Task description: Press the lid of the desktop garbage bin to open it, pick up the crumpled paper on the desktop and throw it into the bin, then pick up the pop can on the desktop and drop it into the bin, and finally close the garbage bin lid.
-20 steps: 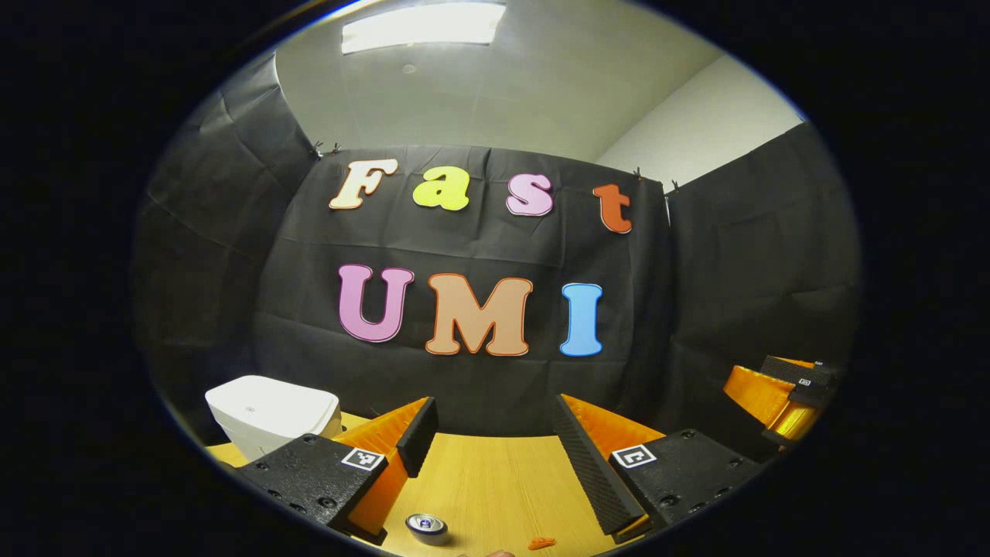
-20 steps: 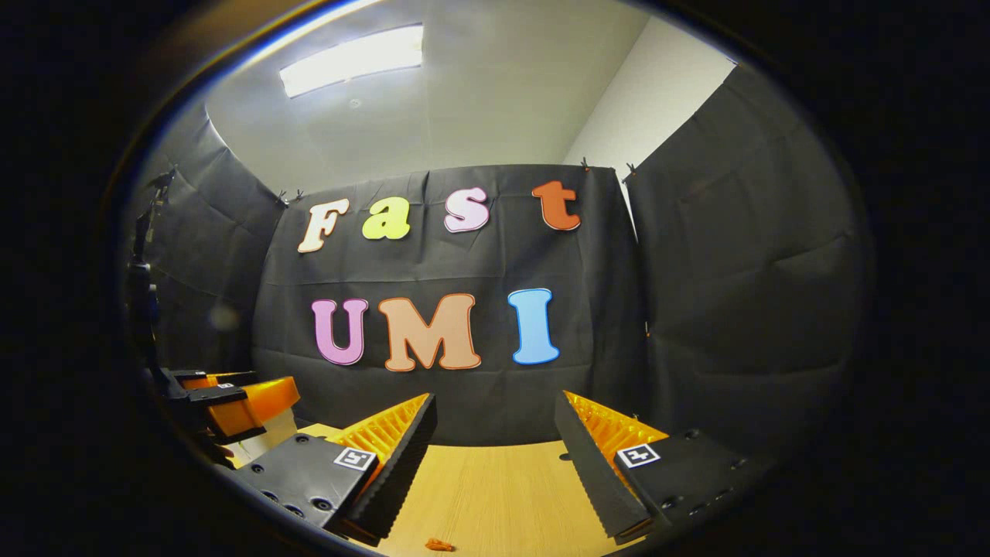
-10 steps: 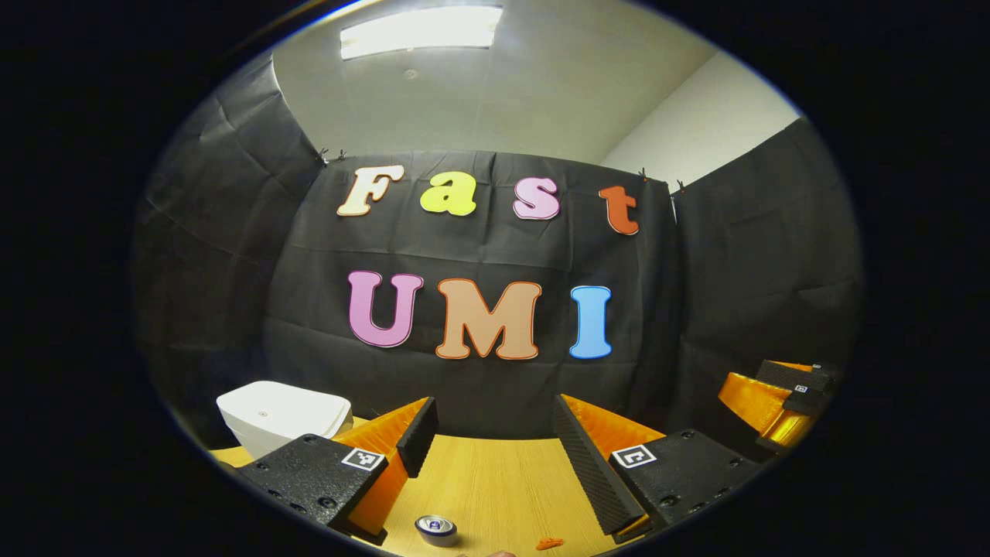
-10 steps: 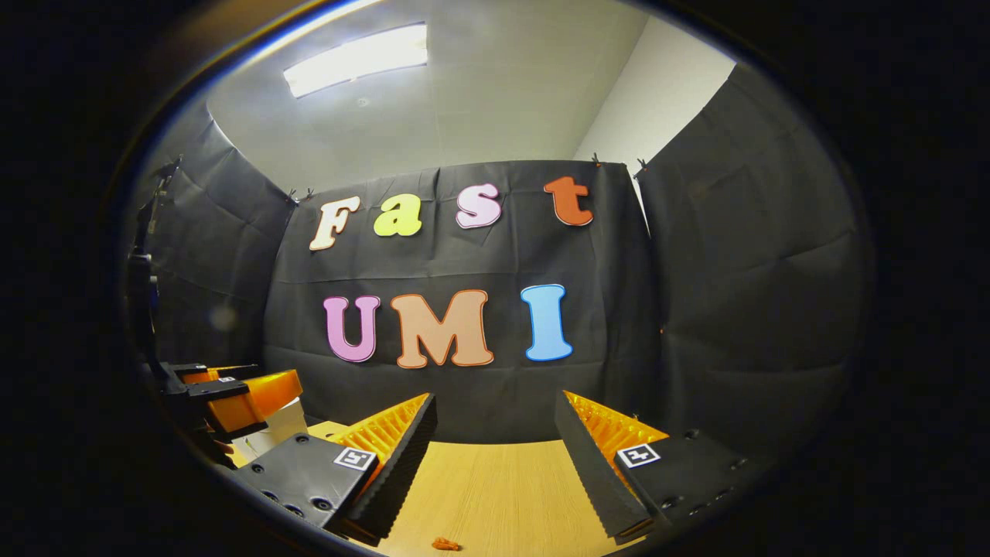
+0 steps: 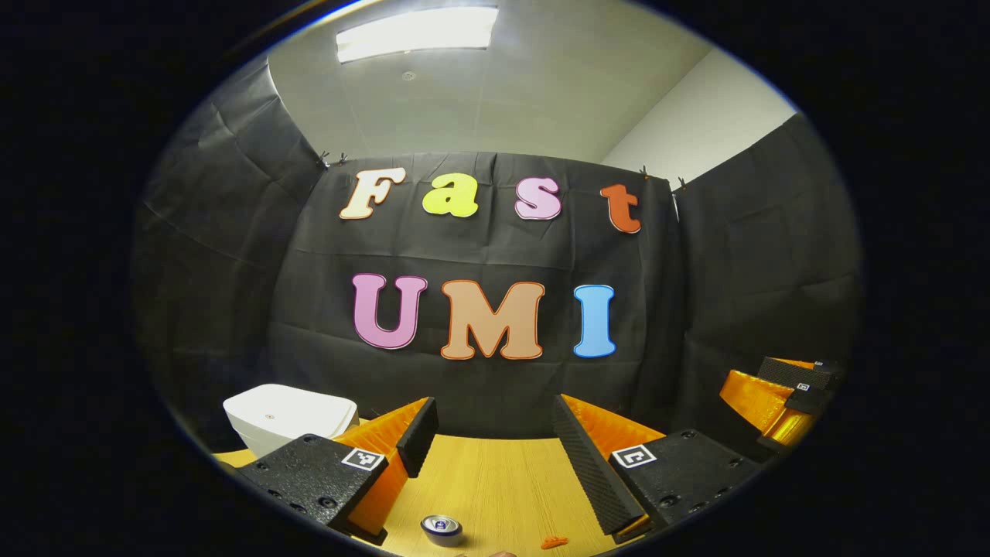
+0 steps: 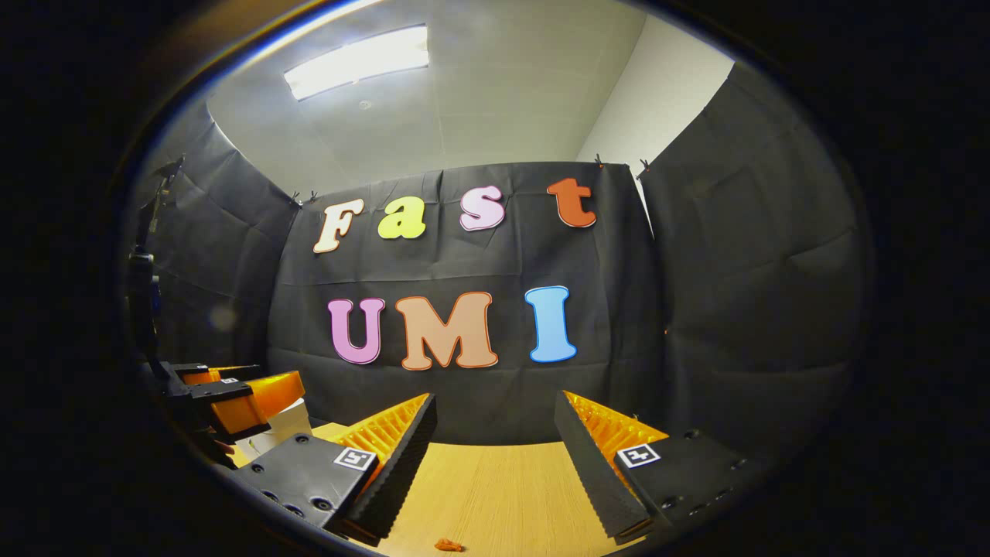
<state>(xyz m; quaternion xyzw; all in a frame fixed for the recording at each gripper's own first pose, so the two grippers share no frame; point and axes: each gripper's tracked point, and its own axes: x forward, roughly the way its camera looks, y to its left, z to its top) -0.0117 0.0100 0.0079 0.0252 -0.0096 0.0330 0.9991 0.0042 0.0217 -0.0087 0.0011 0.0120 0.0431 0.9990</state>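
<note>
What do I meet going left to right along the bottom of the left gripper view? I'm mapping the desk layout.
Bin → can → small orange bit → the right gripper at the far right edge. The left gripper spans the middle, so it has no single place.

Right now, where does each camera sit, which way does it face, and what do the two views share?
Left gripper view: rides the left tool, facing the booth wall over the table; own open fingers at the bottom, bin left, can below, right tool far right.
Right gripper view: rides the right tool, same heading; own open fingers, left tool at left, in front of the bin.
Shared: wall, table, bin, a small orange scrap.
</note>
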